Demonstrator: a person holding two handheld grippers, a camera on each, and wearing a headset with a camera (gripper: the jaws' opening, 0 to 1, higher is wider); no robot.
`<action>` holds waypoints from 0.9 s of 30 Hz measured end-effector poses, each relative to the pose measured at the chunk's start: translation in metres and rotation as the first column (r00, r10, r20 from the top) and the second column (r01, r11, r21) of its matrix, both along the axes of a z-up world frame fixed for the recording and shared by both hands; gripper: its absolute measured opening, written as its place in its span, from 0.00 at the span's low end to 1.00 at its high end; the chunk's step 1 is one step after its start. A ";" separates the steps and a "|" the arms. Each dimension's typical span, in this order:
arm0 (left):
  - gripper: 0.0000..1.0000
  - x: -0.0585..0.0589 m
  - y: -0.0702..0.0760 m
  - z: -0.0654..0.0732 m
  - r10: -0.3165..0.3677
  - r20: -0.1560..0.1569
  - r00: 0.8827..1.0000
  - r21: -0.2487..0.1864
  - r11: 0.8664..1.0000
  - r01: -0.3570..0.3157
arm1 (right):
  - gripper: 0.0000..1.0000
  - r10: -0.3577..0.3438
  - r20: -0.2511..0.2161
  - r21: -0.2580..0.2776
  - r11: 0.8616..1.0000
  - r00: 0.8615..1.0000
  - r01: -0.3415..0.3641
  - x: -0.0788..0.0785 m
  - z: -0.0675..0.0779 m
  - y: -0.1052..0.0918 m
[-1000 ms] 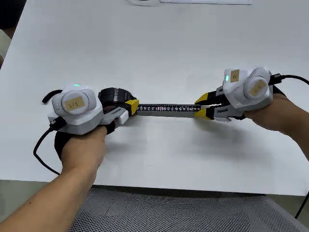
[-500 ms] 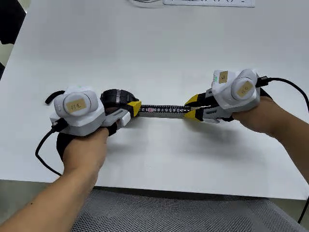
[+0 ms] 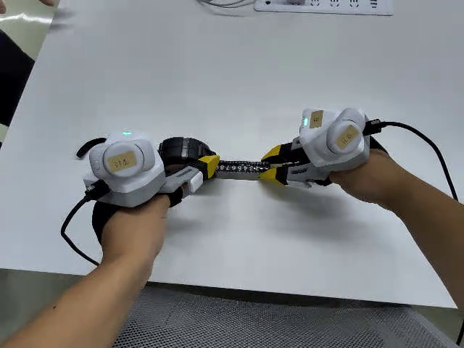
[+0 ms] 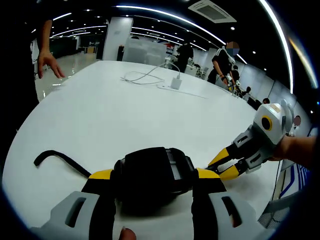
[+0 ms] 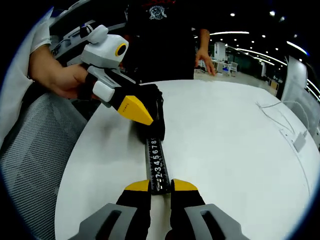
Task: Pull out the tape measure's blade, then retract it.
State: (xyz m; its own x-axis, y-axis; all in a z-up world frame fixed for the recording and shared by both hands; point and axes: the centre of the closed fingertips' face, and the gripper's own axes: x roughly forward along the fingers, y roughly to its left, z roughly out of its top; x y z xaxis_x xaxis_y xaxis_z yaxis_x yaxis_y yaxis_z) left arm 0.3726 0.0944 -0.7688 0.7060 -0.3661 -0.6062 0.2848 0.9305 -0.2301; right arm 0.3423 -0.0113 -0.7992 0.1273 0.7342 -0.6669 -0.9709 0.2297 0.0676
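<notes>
Head view: logged the tape measure (image 3: 181, 151) at the near middle of the white counter (image 3: 217, 72); could not tell whether resting on it or held just above; found the black case (image 3: 176, 147) clenched across its sides by the left gripper (image 3: 199, 168); saw a short run of blade (image 3: 239, 169) bridging to the right gripper (image 3: 272, 165), pinched tight on the blade's free end.

Left gripper view: confirmed yellow-tipped jaws pressed on either side of the case (image 4: 152, 177); noted a black wrist strap (image 4: 55, 157) trailing on the counter beside it.

Right gripper view: read numerals along the blade (image 5: 156, 165), running straight and unsagged from between the jaws to the case mouth.

Judged: case rigid, easily held by its flat sides; blade thin, springy and slick, likely to kink if twisted and to snap back under the return spring; best pinched flat at the tip and fed back slowly.
</notes>
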 end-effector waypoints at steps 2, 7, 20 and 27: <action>0.57 0.000 0.000 0.000 0.000 -0.001 1.000 -0.002 1.000 0.000 | 0.11 0.002 -0.001 0.006 1.000 1.000 -0.002 0.000 0.000 0.005; 0.57 0.000 0.000 -0.001 0.001 0.000 1.000 -0.005 1.000 -0.001 | 0.11 0.009 -0.001 0.022 1.000 1.000 -0.009 0.001 0.001 0.021; 0.57 0.000 0.000 -0.001 0.000 0.002 1.000 -0.006 1.000 0.001 | 0.11 0.028 -0.002 0.047 0.999 1.000 -0.028 0.005 -0.001 0.052; 0.58 0.000 0.001 -0.001 0.000 0.004 1.000 -0.007 1.000 0.000 | 0.11 0.031 -0.004 0.061 0.998 1.000 -0.031 0.006 -0.002 0.059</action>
State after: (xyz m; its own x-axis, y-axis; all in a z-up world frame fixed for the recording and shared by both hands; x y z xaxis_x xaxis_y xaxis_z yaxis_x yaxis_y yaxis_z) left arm 0.3731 0.0950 -0.7702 0.7081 -0.3706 -0.6011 0.2860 0.9288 -0.2357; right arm 0.3487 0.0480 -0.8012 0.1007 0.7768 -0.6216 -0.9771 0.1948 0.0852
